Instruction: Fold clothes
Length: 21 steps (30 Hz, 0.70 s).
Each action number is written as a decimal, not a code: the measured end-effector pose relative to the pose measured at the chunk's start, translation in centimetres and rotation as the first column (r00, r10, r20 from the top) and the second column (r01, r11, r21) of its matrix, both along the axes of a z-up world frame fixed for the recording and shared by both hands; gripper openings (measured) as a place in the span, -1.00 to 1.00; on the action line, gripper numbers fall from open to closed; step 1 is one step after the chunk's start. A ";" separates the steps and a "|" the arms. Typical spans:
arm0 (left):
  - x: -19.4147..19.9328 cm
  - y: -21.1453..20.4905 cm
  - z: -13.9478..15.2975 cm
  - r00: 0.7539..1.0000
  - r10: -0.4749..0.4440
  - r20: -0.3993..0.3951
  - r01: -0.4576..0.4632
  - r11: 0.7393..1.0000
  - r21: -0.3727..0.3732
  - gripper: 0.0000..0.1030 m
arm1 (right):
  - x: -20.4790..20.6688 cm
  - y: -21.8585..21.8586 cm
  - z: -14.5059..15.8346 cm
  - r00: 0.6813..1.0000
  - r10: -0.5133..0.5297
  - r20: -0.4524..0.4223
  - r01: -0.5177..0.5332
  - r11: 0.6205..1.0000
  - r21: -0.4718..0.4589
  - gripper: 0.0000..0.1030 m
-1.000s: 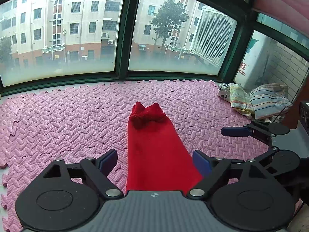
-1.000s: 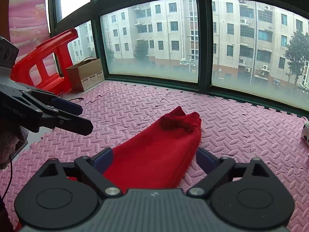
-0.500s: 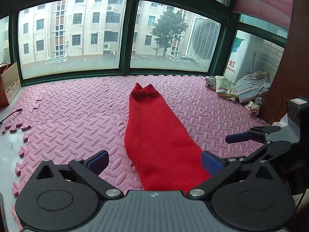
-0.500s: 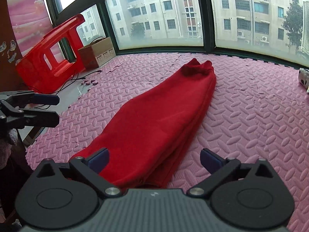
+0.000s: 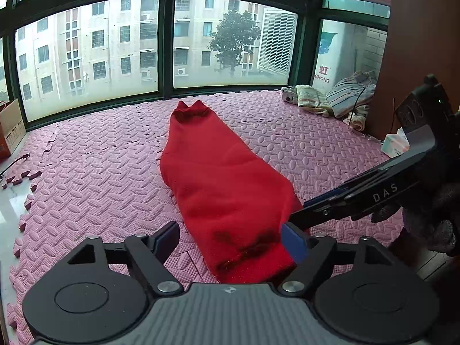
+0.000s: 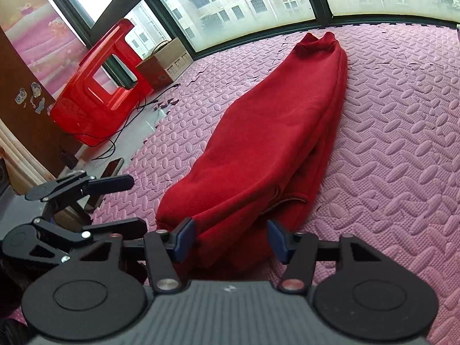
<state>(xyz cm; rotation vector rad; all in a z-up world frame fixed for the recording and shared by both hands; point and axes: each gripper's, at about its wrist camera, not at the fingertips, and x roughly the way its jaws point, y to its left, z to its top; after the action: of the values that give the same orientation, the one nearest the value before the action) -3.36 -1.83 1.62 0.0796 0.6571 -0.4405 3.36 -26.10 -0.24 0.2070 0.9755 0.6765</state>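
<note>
A red garment [image 5: 224, 178] lies folded lengthwise into a long narrow strip on the pink foam mat [image 5: 86, 178], with its neck end toward the window. It also shows in the right wrist view [image 6: 273, 143]. My left gripper [image 5: 230, 240] is open, its jaws wide apart astride the garment's near end. My right gripper [image 6: 230, 237] is open, with the near hem of the garment between its blue pads, not clamped. The right gripper also shows at the right of the left wrist view [image 5: 345, 198]. The left gripper shows at the lower left of the right wrist view [image 6: 86, 195].
A pile of striped clothes [image 5: 339, 97] lies at the far right by the wall. A cardboard box [image 5: 10, 126] stands at the left. A red plastic stool [image 6: 97, 83], a box [image 6: 164, 66] and cables [image 6: 129, 120] sit on bare floor left of the mat. Windows [image 5: 143, 43] line the far side.
Both grippers have pulled back toward the garment's near end and lowered. The right gripper has swung in close beside the left and now straddles the hem.
</note>
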 end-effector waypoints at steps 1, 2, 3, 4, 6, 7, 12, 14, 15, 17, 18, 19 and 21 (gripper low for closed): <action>0.0 0.0 0.0 1.000 -0.002 -0.001 0.002 1.000 -0.004 0.43 | 0.1 0.1 -0.1 1.000 -0.003 -0.010 0.003 1.000 0.008 0.09; 0.0 0.1 -0.1 1.000 -0.004 -0.002 0.004 1.000 -0.009 0.35 | 0.1 0.1 -0.1 1.000 -0.006 -0.020 0.006 1.000 0.015 0.09; -0.1 0.1 -0.1 1.000 -0.005 -0.003 0.005 1.000 -0.014 0.29 | 0.2 0.2 -0.2 1.000 -0.008 -0.030 0.009 1.000 0.022 0.09; -0.1 0.2 -0.1 1.000 -0.006 -0.004 0.006 1.000 -0.020 0.25 | 0.2 0.2 -0.2 0.999 -0.011 -0.040 0.012 0.999 0.030 0.09; -0.1 0.3 -0.2 1.000 -0.009 -0.007 0.009 1.000 -0.030 0.15 | 0.4 0.3 -0.4 0.998 -0.016 -0.060 0.019 0.999 0.045 0.07; -0.1 0.4 -0.3 1.000 -0.011 -0.008 0.010 0.999 -0.035 0.14 | 0.4 0.4 -0.4 0.997 -0.019 -0.070 0.022 0.998 0.052 0.07; -0.1 0.3 -0.2 0.999 -0.032 -0.018 0.031 0.998 -0.051 0.09 | 0.7 0.7 -0.7 0.992 -0.030 -0.120 0.040 0.995 0.088 -0.03; 0.0 0.1 -0.1 0.999 -0.038 -0.016 0.038 0.998 -0.054 0.08 | 0.8 0.8 -1.1 0.990 -0.040 -0.139 0.052 0.995 0.085 -0.14; 0.0 0.1 0.0 0.999 -0.042 -0.014 0.041 0.998 -0.055 0.08 | 0.9 0.7 -1.0 0.989 -0.039 -0.140 0.053 0.994 0.094 -0.23; 0.0 0.0 0.1 0.999 -0.048 -0.012 0.047 0.997 -0.058 0.07 | 0.9 0.6 -0.9 0.989 -0.038 -0.141 0.053 0.993 0.106 -0.38; 0.1 -0.1 0.1 0.999 -0.051 -0.010 0.050 0.997 -0.059 0.07 | 0.9 0.5 -0.5 0.990 -0.036 -0.135 0.052 0.992 0.114 -0.44; 0.1 -0.2 0.2 0.998 -0.054 -0.009 0.054 0.997 -0.060 0.08 | 0.8 0.5 -0.1 0.992 -0.034 -0.124 0.048 0.992 0.117 -0.47; 0.1 -0.3 0.3 0.998 -0.061 -0.006 0.060 0.996 -0.063 0.08 | 0.9 0.4 0.7 0.995 -0.029 -0.099 0.041 0.992 0.120 -0.57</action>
<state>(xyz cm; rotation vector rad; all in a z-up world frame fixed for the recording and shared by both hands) -3.23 -2.14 1.94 0.0383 0.6495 -0.5195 4.22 -25.67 0.48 0.3670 1.0217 0.6994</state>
